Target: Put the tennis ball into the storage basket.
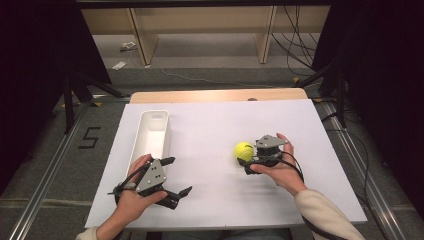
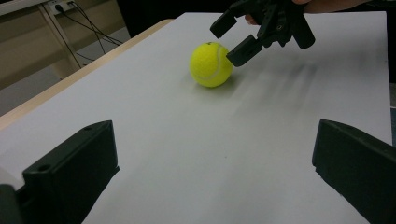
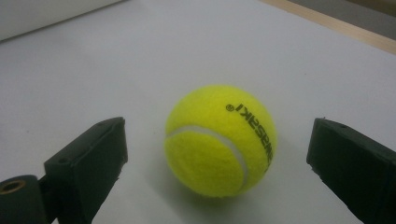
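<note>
Item one, nearest the person: left gripper (image 1: 176, 176), held in the left hand (image 1: 131, 199) low over the near left part of the white counter (image 1: 215, 200), its fingers (image 2: 70, 172) spread wide and released, grasping nothing, with bare counter between them in the left gripper view. Item two, a little farther and to the right: right gripper (image 1: 245, 165), carried in the right hand (image 1: 281, 170), grey three-cornered plate on top, cable looped at the wrist. Its fingers (image 3: 88, 163) stood released and well parted, one to each side of the ball without touching it, as the right gripper view showed gaps on both flanks. Item three: tennis ball (image 3: 219, 140), yellow-green with a white seam and black printed lettering, resting on the counter right of centre, just ahead of the right gripper; in the left gripper view the far gripper's lower finger appeared just beside or touching the ball's side, which of the two could not be told. Item four, along the left side of the counter: white rectangular bin (image 1: 152, 132), long and narrow, open-topped, seemingly with nothing in it, well apart from the ball. Item five, farthest: bare wooden edge (image 1: 220, 95) of the table beyond the white sheet, then floor and wooden furniture legs. Status, as a judgement: the work was at its start; the approach to the ball looked nearly complete, while the closing of the fingers, the lift and any carry, probably toward the bin, remained to be done.
</note>
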`<action>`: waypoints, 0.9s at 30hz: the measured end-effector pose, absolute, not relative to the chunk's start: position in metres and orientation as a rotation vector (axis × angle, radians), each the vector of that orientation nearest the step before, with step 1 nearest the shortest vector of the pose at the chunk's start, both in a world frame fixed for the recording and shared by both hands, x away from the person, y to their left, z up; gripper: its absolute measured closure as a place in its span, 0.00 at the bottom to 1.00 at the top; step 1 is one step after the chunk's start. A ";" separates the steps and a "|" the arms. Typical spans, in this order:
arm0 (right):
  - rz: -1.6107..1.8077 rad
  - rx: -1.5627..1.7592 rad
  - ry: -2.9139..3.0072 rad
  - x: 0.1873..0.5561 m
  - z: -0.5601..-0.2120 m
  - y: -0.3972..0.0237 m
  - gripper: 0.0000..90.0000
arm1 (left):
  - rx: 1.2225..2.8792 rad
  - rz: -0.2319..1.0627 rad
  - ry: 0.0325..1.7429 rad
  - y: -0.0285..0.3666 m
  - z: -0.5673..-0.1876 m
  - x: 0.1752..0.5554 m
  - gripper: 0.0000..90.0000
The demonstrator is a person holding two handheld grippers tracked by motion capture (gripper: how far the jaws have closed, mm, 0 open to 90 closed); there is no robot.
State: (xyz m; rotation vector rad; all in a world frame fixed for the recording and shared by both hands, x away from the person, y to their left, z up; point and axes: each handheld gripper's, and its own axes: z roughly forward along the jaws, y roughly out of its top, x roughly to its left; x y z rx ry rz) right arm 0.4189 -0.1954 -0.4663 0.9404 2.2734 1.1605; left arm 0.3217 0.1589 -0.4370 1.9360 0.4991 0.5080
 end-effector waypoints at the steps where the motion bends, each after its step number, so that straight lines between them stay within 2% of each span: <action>1: 1.155 0.942 2.275 0.421 -0.468 -0.194 0.07 | 1.937 0.507 0.498 0.159 -0.437 0.322 0.00; 27: 1.113 1.017 2.304 0.444 -0.486 -0.177 0.09 | 1.935 0.507 0.498 0.159 -0.437 0.321 0.00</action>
